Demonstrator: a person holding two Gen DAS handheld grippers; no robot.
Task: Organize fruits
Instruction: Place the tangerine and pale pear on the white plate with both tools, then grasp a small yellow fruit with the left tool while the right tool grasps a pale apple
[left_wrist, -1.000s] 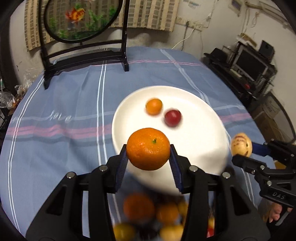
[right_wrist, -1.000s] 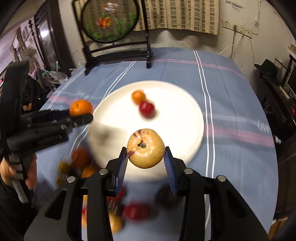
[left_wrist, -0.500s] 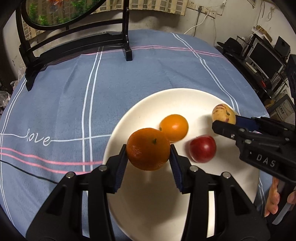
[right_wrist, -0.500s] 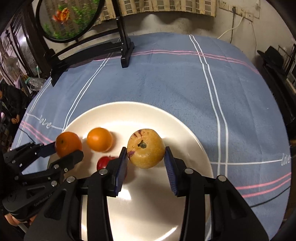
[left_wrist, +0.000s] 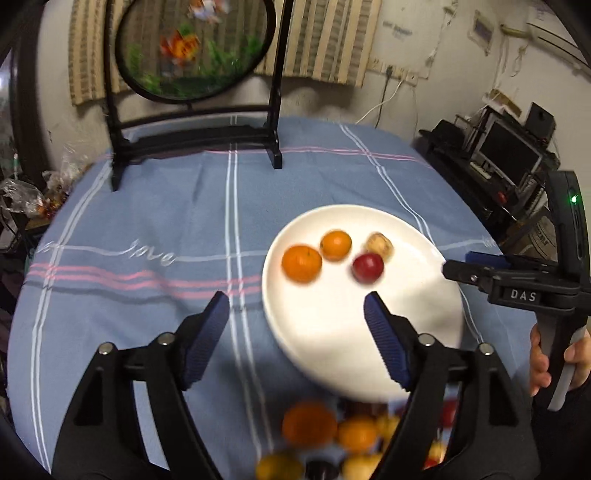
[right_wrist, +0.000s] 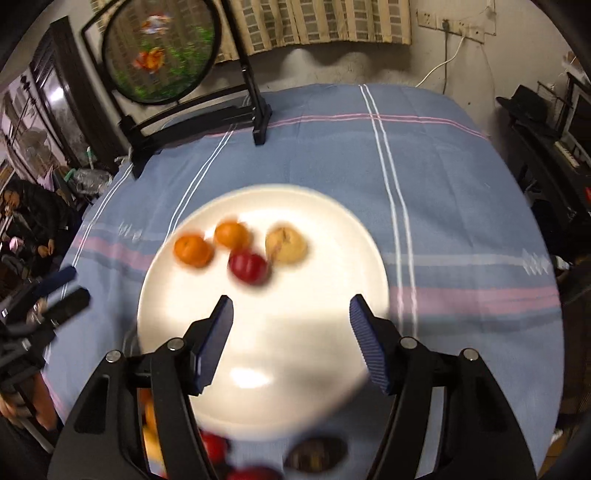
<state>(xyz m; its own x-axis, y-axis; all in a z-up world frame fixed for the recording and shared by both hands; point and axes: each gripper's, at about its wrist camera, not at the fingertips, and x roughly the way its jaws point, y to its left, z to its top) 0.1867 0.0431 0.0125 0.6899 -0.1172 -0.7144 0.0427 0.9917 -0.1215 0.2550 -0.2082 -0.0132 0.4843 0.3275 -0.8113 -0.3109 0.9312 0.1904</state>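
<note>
A white plate (left_wrist: 369, 339) (right_wrist: 314, 350) lies on the blue striped tablecloth. On its far part rest a large orange (left_wrist: 301, 263) (right_wrist: 193, 250), a smaller orange (left_wrist: 335, 244) (right_wrist: 232, 235), a red apple (left_wrist: 367, 267) (right_wrist: 248, 267) and a yellowish pear (left_wrist: 379, 244) (right_wrist: 286, 245). My left gripper (left_wrist: 295, 325) hangs over the plate's near left rim, its jaws opening with nothing between them. My right gripper (right_wrist: 290, 332) hovers over the plate's near half, jaws also opening and empty. Each gripper shows at the edge of the other's view.
A blurred heap of loose fruit (left_wrist: 343, 439) (right_wrist: 236, 458) lies on the cloth by the near table edge. A round fish picture in a black stand (left_wrist: 195, 48) (right_wrist: 159, 55) occupies the far side. Dark furniture with a screen (left_wrist: 506, 155) flanks the right. A person's hand (left_wrist: 554, 354) holds the right gripper.
Both grippers let go of their fruit: the large orange and the pear now rest on the plate. Both grippers pulled back toward the near edge, jaws spread wide.
</note>
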